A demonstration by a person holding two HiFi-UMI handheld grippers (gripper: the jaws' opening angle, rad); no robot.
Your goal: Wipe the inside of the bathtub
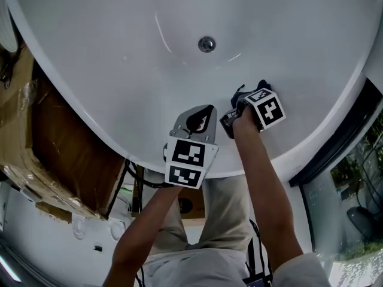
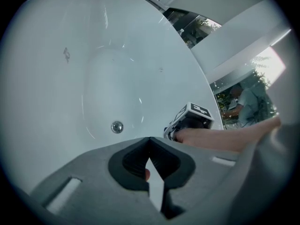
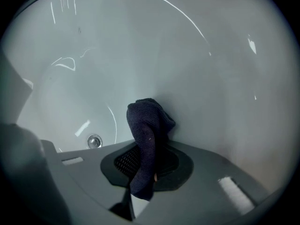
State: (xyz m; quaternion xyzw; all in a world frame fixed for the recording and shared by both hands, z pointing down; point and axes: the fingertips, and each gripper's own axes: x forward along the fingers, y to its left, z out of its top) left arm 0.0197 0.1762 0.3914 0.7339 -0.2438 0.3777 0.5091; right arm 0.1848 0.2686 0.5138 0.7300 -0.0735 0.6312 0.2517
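The white bathtub (image 1: 119, 52) fills the head view, its round metal drain (image 1: 206, 43) near the middle. My right gripper (image 1: 242, 100) is shut on a dark blue cloth (image 3: 147, 125), whose bunched end presses against the tub's inner wall (image 3: 211, 93). In the head view the dark blue cloth (image 1: 239, 94) shows just past the marker cube. My left gripper (image 1: 200, 113) hovers over the tub's near rim, jaws together with nothing between them. In the left gripper view my left gripper (image 2: 150, 142) points toward the drain (image 2: 117, 126), with my right gripper's marker cube (image 2: 192, 116) off to the right.
A brown cardboard box wrapped in plastic (image 1: 54, 142) stands outside the tub at the left. Dark window framing (image 1: 335, 136) runs along the tub's right side. Black cables (image 1: 134, 184) hang below the near rim by the person's legs.
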